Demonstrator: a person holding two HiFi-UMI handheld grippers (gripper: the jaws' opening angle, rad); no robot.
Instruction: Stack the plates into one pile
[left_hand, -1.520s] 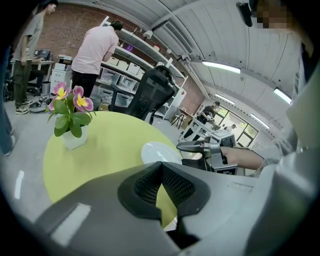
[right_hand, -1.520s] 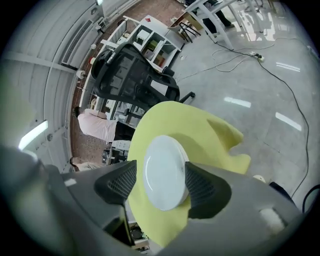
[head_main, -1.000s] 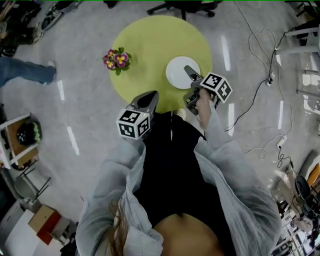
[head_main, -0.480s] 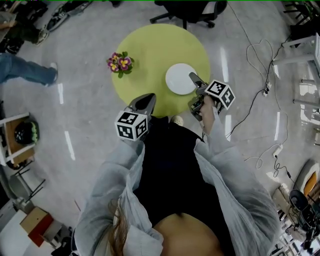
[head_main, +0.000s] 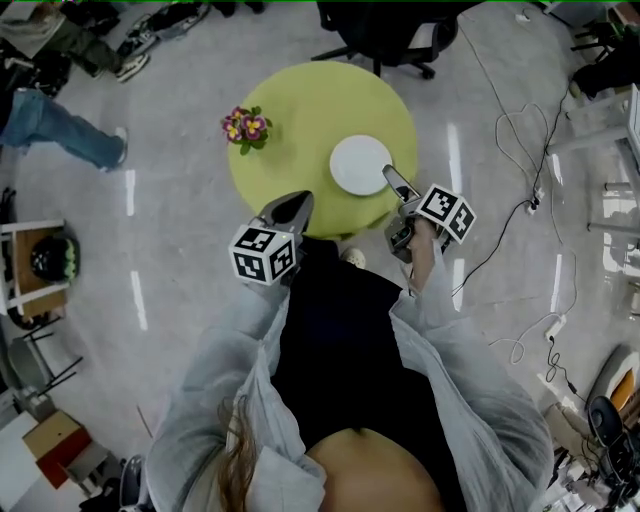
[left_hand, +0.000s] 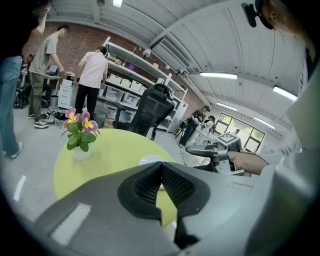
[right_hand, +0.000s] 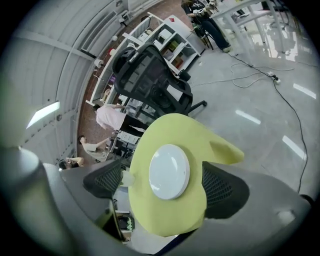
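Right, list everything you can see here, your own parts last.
table: one, yellow-green, round, mid-floor.
plates: one white pile, table's right side; number in it unclear.
flowers: one pot, pink and yellow, table's left edge.
office chair: one, black, beyond the table.
cables: several, dark and white, floor at right.
bystander: one, blue jeans, upper left.
left gripper: grey, fingers together, empty, at table's near edge.
right gripper: grey, fingers have just been opening, wide apart, gripping nothing, beside the plates.
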